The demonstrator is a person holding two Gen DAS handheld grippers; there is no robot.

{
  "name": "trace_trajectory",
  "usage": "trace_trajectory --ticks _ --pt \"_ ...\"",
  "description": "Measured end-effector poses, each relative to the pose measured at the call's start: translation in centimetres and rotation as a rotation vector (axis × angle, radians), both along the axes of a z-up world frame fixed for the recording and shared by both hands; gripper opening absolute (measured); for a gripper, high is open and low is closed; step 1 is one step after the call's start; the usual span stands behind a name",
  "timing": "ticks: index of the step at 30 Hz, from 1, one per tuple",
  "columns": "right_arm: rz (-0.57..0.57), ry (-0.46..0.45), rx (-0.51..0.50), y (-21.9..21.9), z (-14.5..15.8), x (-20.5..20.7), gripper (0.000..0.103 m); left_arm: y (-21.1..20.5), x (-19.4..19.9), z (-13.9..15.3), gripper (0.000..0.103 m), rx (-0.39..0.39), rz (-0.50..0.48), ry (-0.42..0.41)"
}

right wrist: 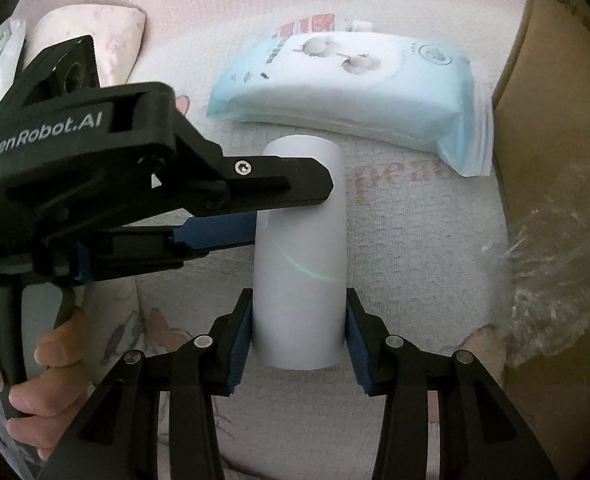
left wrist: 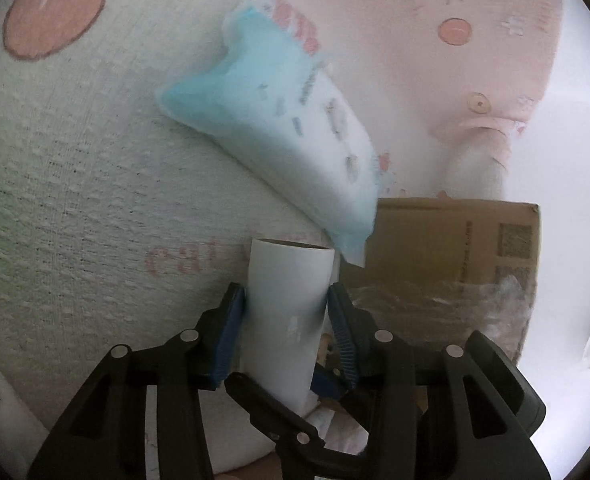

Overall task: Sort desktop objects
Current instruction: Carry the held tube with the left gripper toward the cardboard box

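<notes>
White tube [right wrist: 301,256], blue-white pack [right wrist: 347,92]

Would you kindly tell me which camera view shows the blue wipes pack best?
The right wrist view: the wipes pack lies whole and sharp, its printed face legible, beyond the white tube. The left wrist view shows the pack blurred and foreshortened.

Our left gripper [left wrist: 287,304] angled downward, blue pads [left wrist: 231,332] pressed on both sides of white tube [left wrist: 291,312]. Seen from right wrist view, same left gripper [right wrist: 295,204] reaches in from left, our hand [right wrist: 43,364] curled round its handle. Our right gripper [right wrist: 299,336] pointing steeply down, pads [right wrist: 241,340] flanking lower end of tube [right wrist: 301,264], left pad touching, right pad just beside.
</notes>
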State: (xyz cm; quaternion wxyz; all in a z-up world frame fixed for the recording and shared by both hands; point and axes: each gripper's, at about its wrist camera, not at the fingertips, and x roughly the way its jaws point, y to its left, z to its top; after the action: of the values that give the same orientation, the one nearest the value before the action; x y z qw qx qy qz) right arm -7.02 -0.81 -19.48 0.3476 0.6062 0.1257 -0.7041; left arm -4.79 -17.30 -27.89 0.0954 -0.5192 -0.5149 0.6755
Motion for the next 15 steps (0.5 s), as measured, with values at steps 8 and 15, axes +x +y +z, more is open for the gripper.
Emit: trace_trajectory --ticks 8,15 --pt "0.0 0.078 -0.046 -0.1 3.0 1.7 0.04 -0.6 1.7 3.4 0.047 -0.032 -0.006 0.134" --pt "-0.011 0.112 -0.089 -0.9 4.7 4.4 0.04 0.1 2.5 6.3 0.047 -0.077 -0.016 0.207"
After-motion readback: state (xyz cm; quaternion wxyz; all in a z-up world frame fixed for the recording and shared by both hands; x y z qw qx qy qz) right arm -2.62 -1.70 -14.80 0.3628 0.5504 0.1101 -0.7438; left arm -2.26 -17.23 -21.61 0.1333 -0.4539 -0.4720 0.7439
